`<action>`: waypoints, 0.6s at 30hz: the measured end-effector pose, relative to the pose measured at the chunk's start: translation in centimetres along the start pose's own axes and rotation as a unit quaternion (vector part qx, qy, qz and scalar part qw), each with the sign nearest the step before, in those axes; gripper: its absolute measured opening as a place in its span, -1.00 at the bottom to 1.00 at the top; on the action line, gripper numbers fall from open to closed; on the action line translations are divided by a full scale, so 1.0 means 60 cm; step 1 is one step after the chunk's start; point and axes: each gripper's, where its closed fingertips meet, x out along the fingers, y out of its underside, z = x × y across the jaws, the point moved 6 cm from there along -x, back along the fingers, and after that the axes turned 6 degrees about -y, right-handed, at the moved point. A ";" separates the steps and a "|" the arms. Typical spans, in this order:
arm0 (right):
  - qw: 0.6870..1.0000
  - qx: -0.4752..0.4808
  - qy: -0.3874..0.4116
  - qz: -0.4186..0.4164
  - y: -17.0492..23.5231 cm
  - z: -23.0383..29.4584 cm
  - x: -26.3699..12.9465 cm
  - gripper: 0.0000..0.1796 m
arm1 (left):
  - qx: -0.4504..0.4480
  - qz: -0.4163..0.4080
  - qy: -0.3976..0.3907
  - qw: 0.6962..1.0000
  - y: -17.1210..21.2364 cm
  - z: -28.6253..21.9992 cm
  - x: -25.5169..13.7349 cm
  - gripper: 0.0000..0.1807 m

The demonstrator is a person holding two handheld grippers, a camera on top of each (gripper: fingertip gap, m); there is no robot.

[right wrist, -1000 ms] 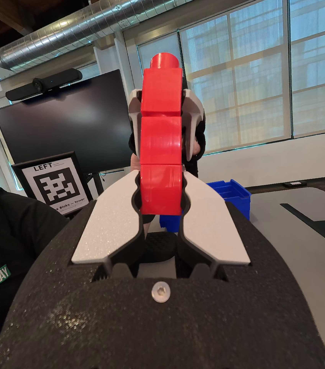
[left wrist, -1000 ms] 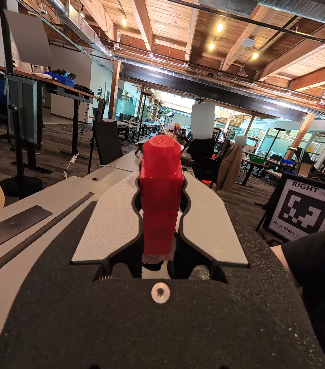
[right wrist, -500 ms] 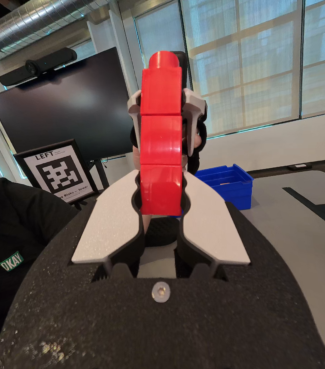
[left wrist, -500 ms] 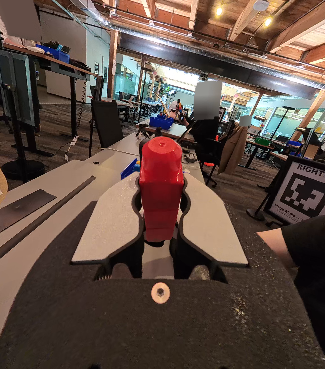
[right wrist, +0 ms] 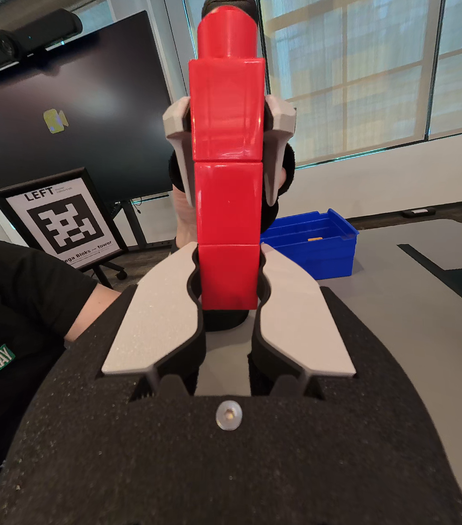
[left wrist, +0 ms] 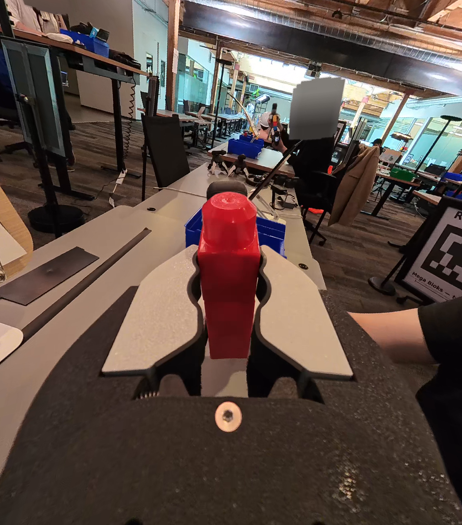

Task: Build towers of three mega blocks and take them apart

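Note:
A tower of three red mega blocks (right wrist: 227,199) is held in the air between both grippers. In the right wrist view my right gripper (right wrist: 228,250) is shut on the bottom block. The left gripper's grey fingers (right wrist: 178,127) clamp the top block from the far side. In the left wrist view my left gripper (left wrist: 228,252) is shut on the tower's top block (left wrist: 228,272), and I see the tower from its stud end. The lower blocks are mostly hidden behind the top one there.
A blue bin (right wrist: 323,250) stands on the grey table (right wrist: 422,298) behind the tower; it also shows in the left wrist view (left wrist: 269,235). A black strip (left wrist: 45,274) lies on the table. Framed sign stands (left wrist: 456,255) (right wrist: 62,221) and a person's arm (left wrist: 388,335) are at the sides.
Both grippers have come down with the tower toward the table, and the blue bin has come into view behind it. Both grips are unchanged.

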 end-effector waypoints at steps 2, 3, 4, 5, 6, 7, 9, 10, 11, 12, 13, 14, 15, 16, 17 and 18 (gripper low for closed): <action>1.000 0.005 0.000 -0.006 0.001 -0.002 -0.003 -0.61 | -0.003 0.001 -0.003 1.000 0.002 0.003 0.004 -0.61; 1.000 0.006 0.003 0.000 0.004 -0.004 -0.003 -0.61 | -0.004 0.008 -0.006 1.000 0.004 0.006 0.004 -0.60; 1.000 0.009 0.012 0.004 0.005 -0.006 -0.005 -0.61 | -0.007 0.010 -0.010 1.000 0.005 0.009 0.003 -0.61; 1.000 0.015 0.014 0.003 0.003 -0.007 -0.006 -0.61 | -0.009 0.009 -0.008 1.000 0.005 0.011 0.002 -0.61; 1.000 0.012 0.020 0.011 0.003 -0.007 -0.005 -0.61 | -0.010 0.009 -0.007 1.000 0.005 0.013 0.001 -0.61; 1.000 0.012 0.025 0.014 0.002 -0.007 -0.005 -0.61 | -0.012 0.008 -0.006 1.000 0.005 0.013 0.000 -0.61; 0.999 0.013 0.026 0.018 0.001 -0.006 -0.004 -0.61 | -0.010 0.008 -0.005 1.000 0.005 0.012 -0.001 -0.61; 0.999 0.012 0.026 0.018 0.001 -0.006 -0.004 -0.61 | -0.009 0.007 -0.005 1.000 0.005 0.012 -0.001 -0.60; 0.999 0.013 0.027 0.019 0.001 -0.006 -0.004 -0.61 | -0.008 0.007 -0.005 1.000 0.005 0.012 -0.001 -0.61; 0.999 0.014 0.027 0.019 0.001 -0.006 -0.004 -0.61 | -0.010 0.007 -0.005 1.000 0.005 0.013 -0.001 -0.61; 0.999 0.016 0.028 0.019 0.001 -0.007 -0.004 -0.61 | -0.012 0.007 -0.004 1.000 0.006 0.015 0.000 -0.61; 0.999 0.018 0.030 0.020 0.002 -0.007 -0.005 -0.61 | -0.014 0.006 -0.002 1.000 0.007 0.016 0.000 -0.61; 0.999 0.019 0.031 0.019 0.002 -0.008 -0.005 -0.61 | -0.017 0.005 -0.001 1.000 0.007 0.018 0.001 -0.61; 0.999 0.021 0.031 0.019 0.003 -0.009 -0.005 -0.61 | -0.018 0.005 0.001 1.000 0.008 0.019 0.001 -0.61; 0.999 0.021 0.032 0.021 0.004 -0.009 -0.006 -0.61 | -0.020 0.006 0.002 1.000 0.008 0.020 0.001 -0.61; 0.999 0.022 0.032 0.020 0.004 -0.009 -0.006 -0.61 | -0.021 0.005 0.004 1.000 0.009 0.021 0.002 -0.60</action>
